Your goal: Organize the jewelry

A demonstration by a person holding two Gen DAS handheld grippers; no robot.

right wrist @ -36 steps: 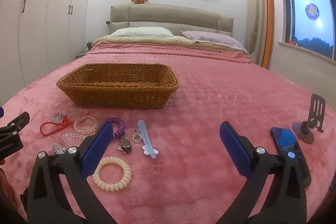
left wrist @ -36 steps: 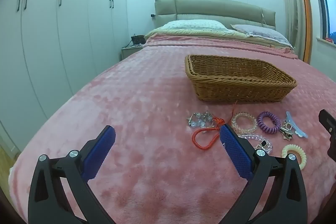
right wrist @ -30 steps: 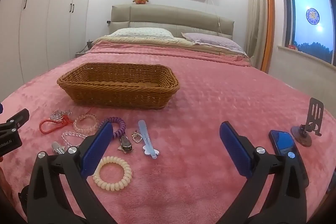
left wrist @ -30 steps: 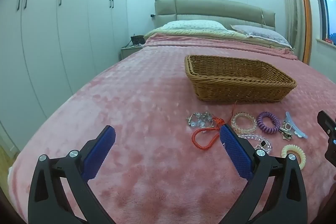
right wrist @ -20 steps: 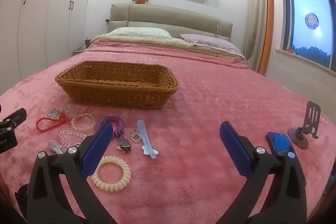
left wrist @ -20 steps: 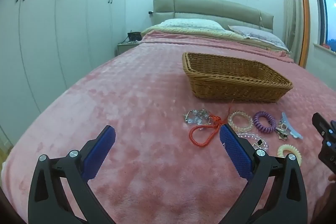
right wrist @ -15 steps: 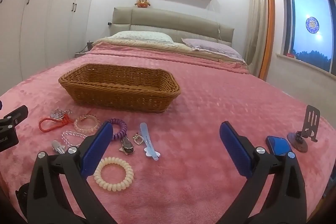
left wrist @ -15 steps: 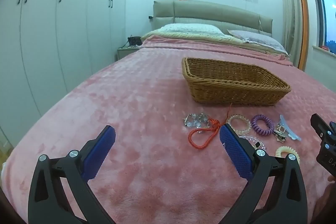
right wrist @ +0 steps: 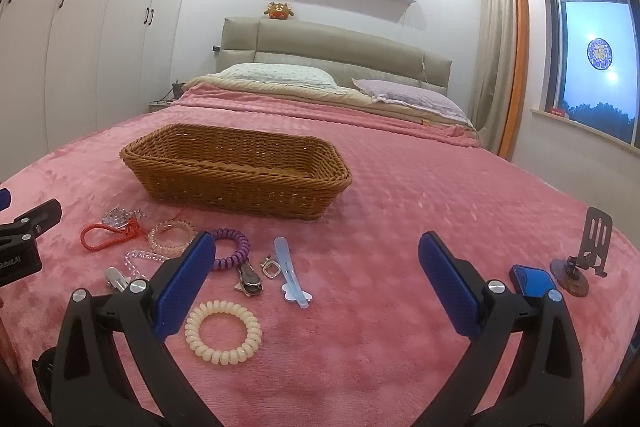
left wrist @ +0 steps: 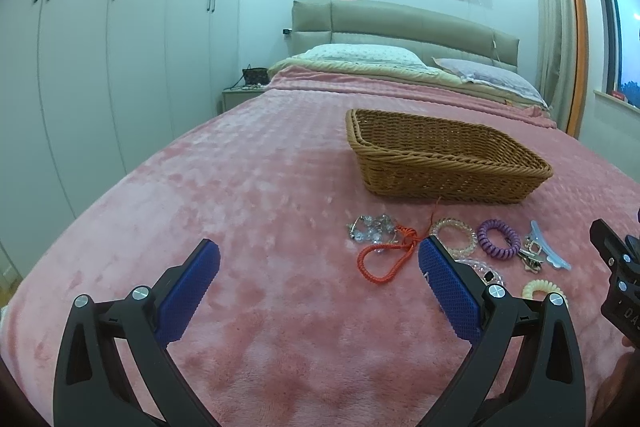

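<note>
A wicker basket (left wrist: 448,171) (right wrist: 236,183) stands on the pink bed. In front of it lie several pieces: a red cord (left wrist: 380,261) (right wrist: 104,235), a crystal piece (left wrist: 372,231), a pink bead bracelet (left wrist: 456,239) (right wrist: 172,237), a purple coil tie (left wrist: 498,239) (right wrist: 232,247), a blue hair clip (left wrist: 546,251) (right wrist: 292,277), a cream coil tie (right wrist: 223,331) (left wrist: 545,289) and a small silver clip (right wrist: 250,279). My left gripper (left wrist: 319,281) is open and empty, left of the pieces. My right gripper (right wrist: 316,279) is open and empty, above the blanket right of them.
A dark phone (right wrist: 534,279) and a small phone stand (right wrist: 588,259) lie at the right of the bed. Pillows (right wrist: 280,75) and a headboard are at the far end. White wardrobes (left wrist: 100,47) line the left wall. A window (right wrist: 596,67) is on the right.
Both grippers have drawn back and risen slightly, so the basket and jewelry sit a little farther off. Both stay open. Nothing on the bed has moved.
</note>
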